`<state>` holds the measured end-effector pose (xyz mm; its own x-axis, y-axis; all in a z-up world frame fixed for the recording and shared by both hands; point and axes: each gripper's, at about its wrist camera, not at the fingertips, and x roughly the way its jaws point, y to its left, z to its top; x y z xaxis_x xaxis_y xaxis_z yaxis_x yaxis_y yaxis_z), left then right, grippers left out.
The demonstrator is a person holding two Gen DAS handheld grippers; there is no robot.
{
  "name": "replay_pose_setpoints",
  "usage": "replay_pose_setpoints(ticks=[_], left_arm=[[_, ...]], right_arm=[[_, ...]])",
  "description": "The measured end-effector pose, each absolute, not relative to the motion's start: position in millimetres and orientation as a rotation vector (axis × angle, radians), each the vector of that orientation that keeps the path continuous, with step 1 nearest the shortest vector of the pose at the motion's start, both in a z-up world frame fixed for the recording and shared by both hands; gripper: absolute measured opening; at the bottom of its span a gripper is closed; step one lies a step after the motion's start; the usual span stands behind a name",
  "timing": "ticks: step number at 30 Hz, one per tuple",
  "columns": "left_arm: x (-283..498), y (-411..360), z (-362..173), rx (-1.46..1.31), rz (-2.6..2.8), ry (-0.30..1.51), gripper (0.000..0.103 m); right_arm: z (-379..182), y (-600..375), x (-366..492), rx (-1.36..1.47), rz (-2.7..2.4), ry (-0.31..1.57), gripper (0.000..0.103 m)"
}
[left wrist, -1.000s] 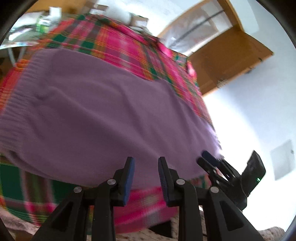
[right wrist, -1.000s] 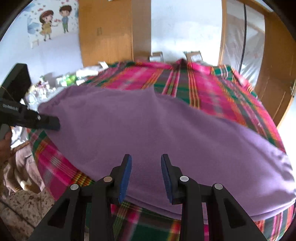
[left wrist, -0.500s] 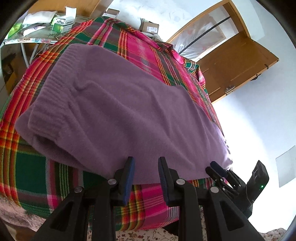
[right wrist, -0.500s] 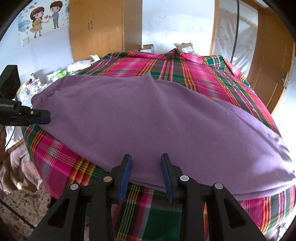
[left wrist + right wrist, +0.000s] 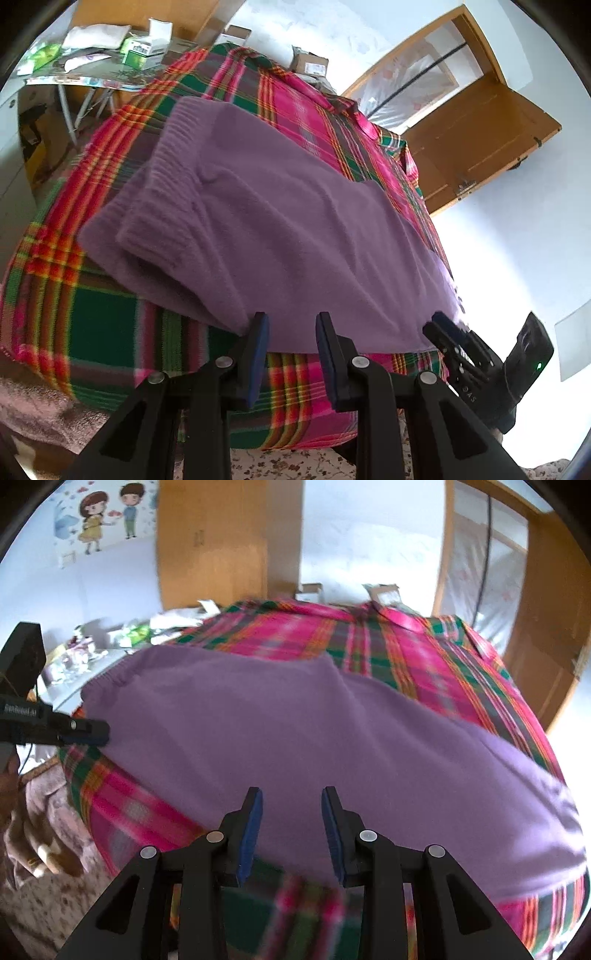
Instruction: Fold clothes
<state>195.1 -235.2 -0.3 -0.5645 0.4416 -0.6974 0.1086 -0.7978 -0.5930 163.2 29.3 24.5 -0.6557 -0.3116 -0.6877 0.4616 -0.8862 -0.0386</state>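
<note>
A purple knit sweater (image 5: 280, 229) lies spread flat on a bed with a pink, green and red plaid cover (image 5: 110, 325); its ribbed hem and a folded-in cuff are at the left end. My left gripper (image 5: 291, 325) is open at the sweater's near edge, nothing between its fingers. To its right the right gripper (image 5: 443, 325) shows at the sweater's other end. In the right wrist view the sweater (image 5: 332, 738) fills the middle, my right gripper (image 5: 291, 801) stands open over its near edge, and the left gripper (image 5: 92, 733) touches the sweater's left end.
A cluttered side table (image 5: 96, 66) with boxes stands left of the bed. A wooden door (image 5: 480, 136) and a wooden wardrobe (image 5: 229, 542) stand beyond it. A floral sheet (image 5: 295, 461) shows under the plaid cover. A person's hand (image 5: 37, 849) is at the lower left.
Both grippers stay open while the views have shifted. The left view pulled back and up, showing more of the sweater and side table. The right view moved closer and lower.
</note>
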Motion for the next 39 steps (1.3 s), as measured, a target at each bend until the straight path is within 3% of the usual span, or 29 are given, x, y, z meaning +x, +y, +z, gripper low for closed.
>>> replay_pose_setpoints(ticks=[8,19,35,39], left_arm=[[206,-256,-5,-1.344,2.468,-0.965,0.027],[214,-295,6,-1.292,2.574,-1.058,0.027],[226,-337,-10,-1.241,2.600,-1.301,0.028],[227,-344,-12,-1.219,2.588,-1.343,0.028]], right_arm=[[8,-14,165,0.997,-2.381,0.435,0.034],[28,-72,151,0.921,-2.250,0.372,0.034],[28,-160,166,0.787,-2.023,0.419,0.034],[24,-190,168,0.766,-2.006,0.504,0.034]])
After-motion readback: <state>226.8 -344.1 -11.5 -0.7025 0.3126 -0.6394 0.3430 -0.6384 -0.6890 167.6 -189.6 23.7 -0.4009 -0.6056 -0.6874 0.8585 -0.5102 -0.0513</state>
